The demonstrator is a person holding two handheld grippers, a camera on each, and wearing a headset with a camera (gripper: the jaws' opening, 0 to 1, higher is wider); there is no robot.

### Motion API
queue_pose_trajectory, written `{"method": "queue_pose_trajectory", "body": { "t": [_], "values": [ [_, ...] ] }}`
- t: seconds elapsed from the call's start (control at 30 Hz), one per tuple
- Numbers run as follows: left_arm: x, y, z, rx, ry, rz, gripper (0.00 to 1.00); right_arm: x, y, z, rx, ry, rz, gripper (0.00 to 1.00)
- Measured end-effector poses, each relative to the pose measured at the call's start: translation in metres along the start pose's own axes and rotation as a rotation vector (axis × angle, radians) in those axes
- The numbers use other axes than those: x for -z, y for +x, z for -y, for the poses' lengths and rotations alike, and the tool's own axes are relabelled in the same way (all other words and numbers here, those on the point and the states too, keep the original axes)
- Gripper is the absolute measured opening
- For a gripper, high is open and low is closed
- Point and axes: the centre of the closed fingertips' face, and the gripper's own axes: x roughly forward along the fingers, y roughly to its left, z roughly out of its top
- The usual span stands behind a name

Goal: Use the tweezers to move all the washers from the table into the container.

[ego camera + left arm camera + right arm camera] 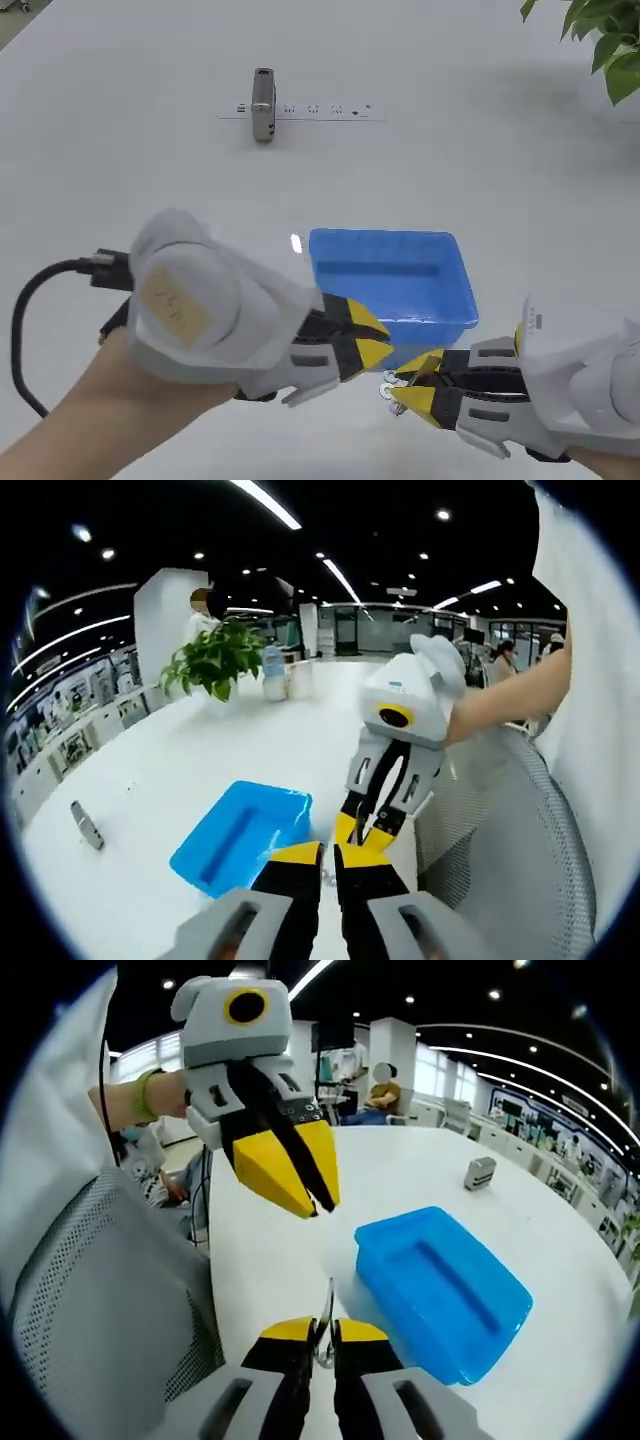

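The blue container (392, 283) stands on the white table (450, 150), just beyond both grippers; it also appears as the blue container (240, 832) and the blue container (445, 1290). My right gripper (400, 385) is low at the right, shut on thin metal tweezers (326, 1322) that poke up between its jaws. Small metal rings (386, 385) show at its tips. My left gripper (372, 340) hovers at the container's near left corner, jaws shut with nothing seen between them. The two grippers point at each other, tips a short way apart.
A silver block (263, 103) stands upright far back on the table beside a row of small marks. Plant leaves (610, 45) hang in at the top right. A black cable (30, 300) loops off the left gripper. A mesh chair (110, 1290) sits by the table edge.
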Motion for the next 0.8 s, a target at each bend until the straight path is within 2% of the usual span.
{"method": "queue_pose_trajectory", "body": {
  "t": [0.03,0.07,0.13,0.2,0.3,0.37,0.53,0.67,0.8],
  "values": [
    [0.000,-0.004,-0.003,-0.017,-0.028,0.021,0.03,0.000,0.000,0.000,-0.002,0.007,0.009,0.03],
    [-0.002,-0.010,-0.007,-0.047,-0.072,0.076,0.05,-0.001,0.000,0.001,-0.002,0.031,0.033,0.03],
    [-0.007,-0.018,-0.007,-0.064,-0.140,0.156,0.12,-0.002,0.000,0.002,-0.006,0.092,0.061,0.03],
    [-0.005,-0.025,-0.010,-0.106,-0.205,0.189,0.22,-0.003,-0.001,0.004,-0.005,0.131,0.083,0.02],
    [0.003,-0.028,-0.012,-0.166,-0.237,0.196,0.38,-0.001,-0.003,0.011,0.016,0.199,0.093,0.02],
    [0.006,-0.029,-0.009,-0.186,-0.259,0.212,0.47,0.001,-0.005,0.013,0.019,0.241,0.089,0.02],
    [0.013,-0.033,-0.005,-0.241,-0.297,0.228,0.62,0.000,-0.012,0.013,0.034,0.248,0.070,0.02],
    [0.019,-0.043,-0.012,-0.332,-0.300,0.238,0.73,-0.011,-0.023,0.015,0.058,0.268,0.084,0.02],
    [0.019,-0.055,-0.016,-0.391,-0.302,0.264,0.84,-0.023,-0.035,0.023,0.091,0.276,0.093,0.02]
  ]
}}
